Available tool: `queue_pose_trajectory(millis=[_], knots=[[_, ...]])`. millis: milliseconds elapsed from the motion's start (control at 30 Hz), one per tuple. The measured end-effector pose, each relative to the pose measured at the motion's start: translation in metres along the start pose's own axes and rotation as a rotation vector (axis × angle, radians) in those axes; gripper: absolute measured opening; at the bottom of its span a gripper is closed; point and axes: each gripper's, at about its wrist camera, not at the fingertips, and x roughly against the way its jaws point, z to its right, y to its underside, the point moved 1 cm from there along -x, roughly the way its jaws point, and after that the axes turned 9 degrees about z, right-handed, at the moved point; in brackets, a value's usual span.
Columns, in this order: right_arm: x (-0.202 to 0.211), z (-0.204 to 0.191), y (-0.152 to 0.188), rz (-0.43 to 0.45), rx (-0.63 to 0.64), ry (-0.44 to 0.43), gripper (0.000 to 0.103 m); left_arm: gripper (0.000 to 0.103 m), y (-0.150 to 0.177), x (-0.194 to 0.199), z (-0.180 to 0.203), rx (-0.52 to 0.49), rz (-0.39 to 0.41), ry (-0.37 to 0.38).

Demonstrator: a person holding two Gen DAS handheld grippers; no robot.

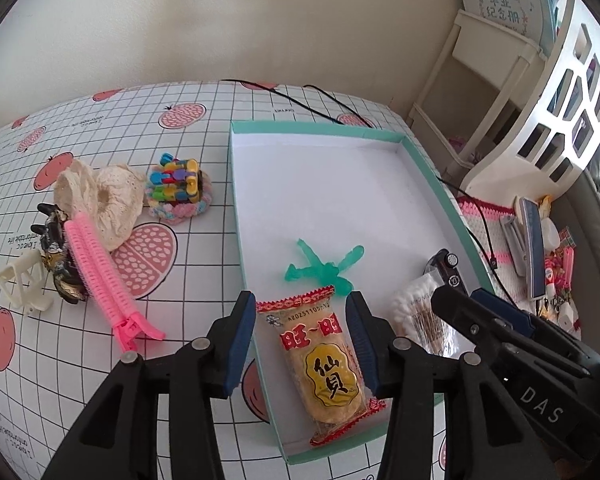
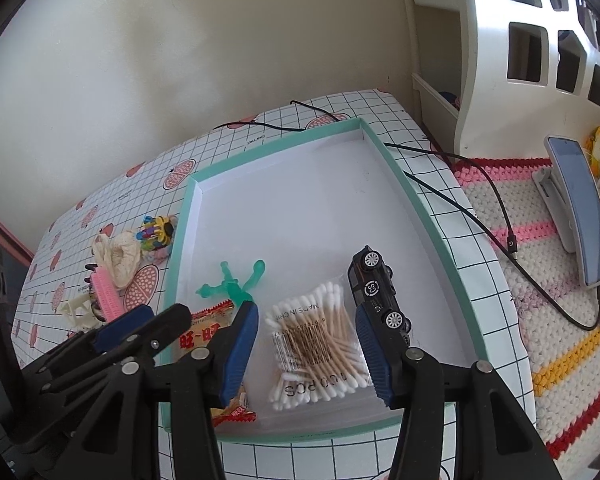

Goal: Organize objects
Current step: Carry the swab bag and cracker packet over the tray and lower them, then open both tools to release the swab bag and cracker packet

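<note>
While both grippers hang over the near end of the teal box (image 1: 236,184), their jaws are spread wide and grip nothing. The left gripper (image 1: 302,340) straddles the rice cracker packet (image 1: 324,364), the right gripper (image 2: 306,350) straddles the cotton swab bag (image 2: 320,344). A green figure (image 1: 320,270) and black toy car (image 2: 378,290) are in the box too. The pink hair clip (image 1: 104,276) and lace scrunchie (image 1: 104,200) sit out on the checked tablecloth (image 1: 204,216).
</note>
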Motion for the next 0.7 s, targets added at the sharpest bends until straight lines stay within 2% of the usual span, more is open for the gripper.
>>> queue_pose_trajectory(millis=[133, 233, 300, 367, 467, 567, 700], knots=[[0.0, -0.002, 0.001, -0.002, 0.007, 0.001, 0.055, 0.048, -0.003, 0.006, -0.006, 0.011, 0.022, -0.029], [-0.002, -0.003, 0.002, -0.005, 0.015, 0.006, 0.057, 0.058, -0.004, 0.008, -0.013, 0.033, 0.032, -0.055], [-0.003, -0.003, 0.003, -0.007, 0.017, 0.011, 0.067, 0.065, -0.004, 0.009, -0.017, 0.046, 0.039, -0.078], [-0.003, -0.002, 0.004, -0.008, 0.018, 0.013, 0.07, 0.066, -0.005, 0.009, -0.023, 0.06, 0.044, -0.104], [-0.003, -0.002, 0.004, -0.004, 0.017, 0.017, 0.079, 0.083, -0.004, 0.01, -0.032, 0.092, 0.057, -0.132], [-0.004, -0.002, 0.004, -0.006, 0.018, 0.02, 0.085, 0.085, -0.005, 0.011, -0.041, 0.124, 0.066, -0.152], [-0.005, -0.002, 0.005, -0.005, 0.02, 0.021, 0.096, 0.095, -0.003, 0.011, -0.047, 0.136, 0.074, -0.174]])
